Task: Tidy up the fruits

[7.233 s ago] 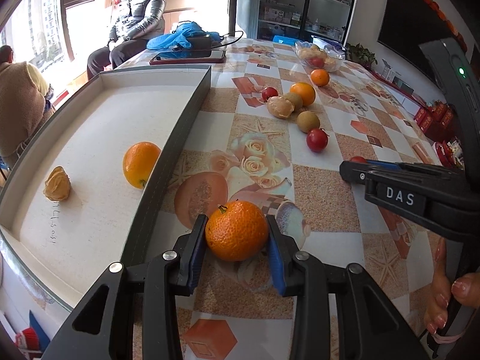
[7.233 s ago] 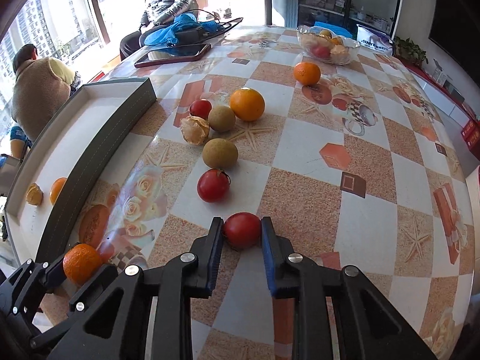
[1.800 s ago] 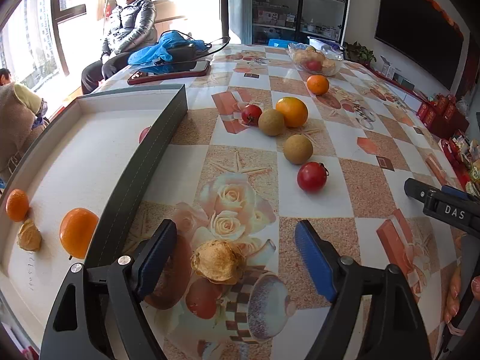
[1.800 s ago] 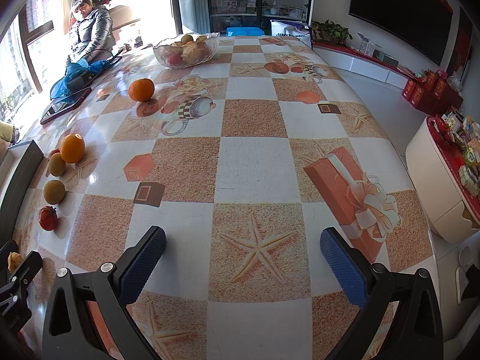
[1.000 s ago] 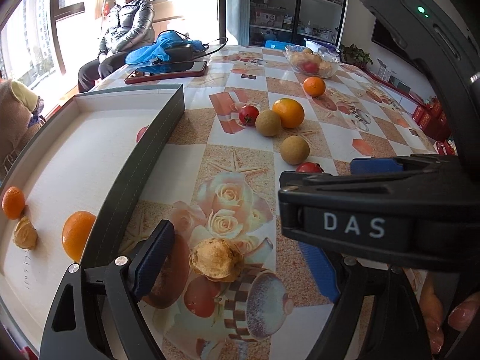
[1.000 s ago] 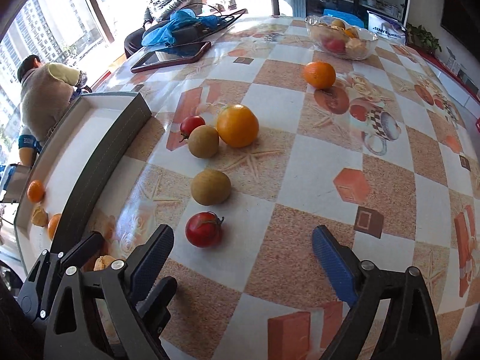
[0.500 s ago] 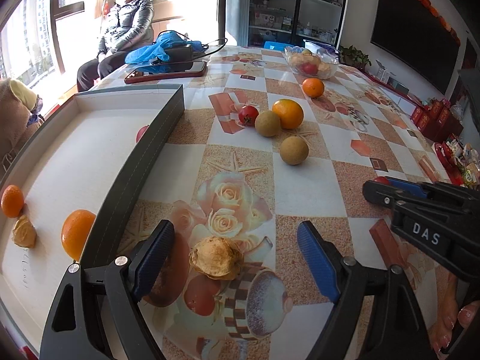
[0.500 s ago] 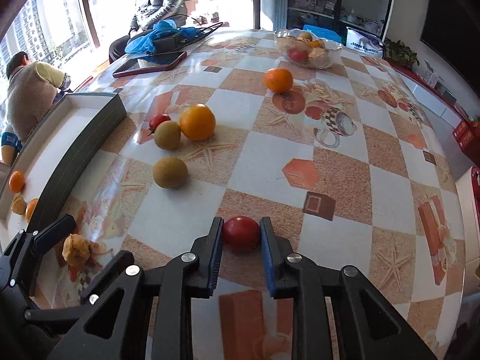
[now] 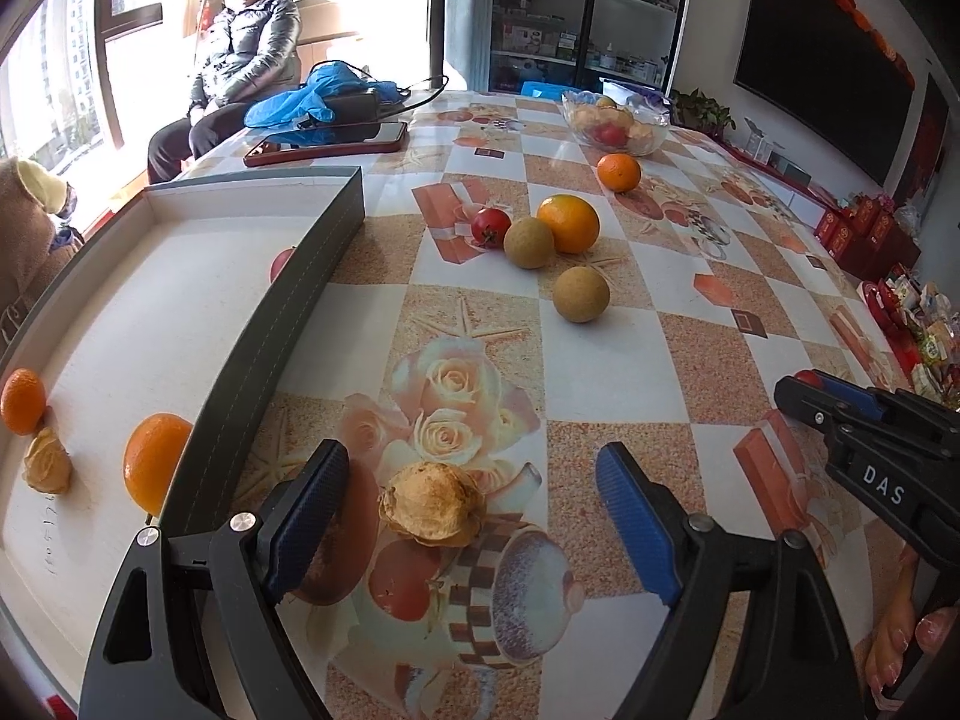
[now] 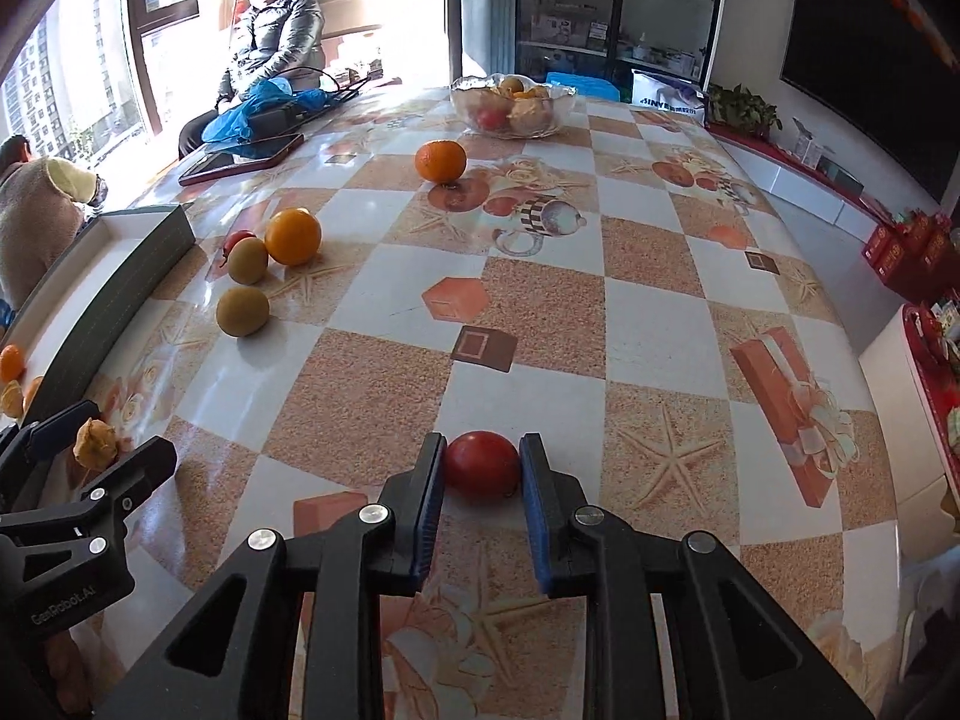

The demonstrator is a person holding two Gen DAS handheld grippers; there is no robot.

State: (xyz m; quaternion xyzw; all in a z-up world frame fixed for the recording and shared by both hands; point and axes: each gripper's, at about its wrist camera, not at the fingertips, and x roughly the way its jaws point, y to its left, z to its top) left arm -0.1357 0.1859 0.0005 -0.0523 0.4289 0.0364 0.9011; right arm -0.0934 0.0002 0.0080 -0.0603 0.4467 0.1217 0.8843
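Right gripper (image 10: 482,474) is clamped on the red tomato (image 10: 482,463), tray (image 10: 129,276) sits far left; left gripper (image 9: 468,519) gapes around the dried husk fruit (image 9: 432,502).

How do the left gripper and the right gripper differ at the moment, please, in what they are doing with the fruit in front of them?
The left gripper is wide open around a wrinkled tan fruit, touching nothing; the right gripper is shut on a red tomato. The tan fruit sits close to the tray; the tomato is held well away from it. Both have blue pads and point down at the table.
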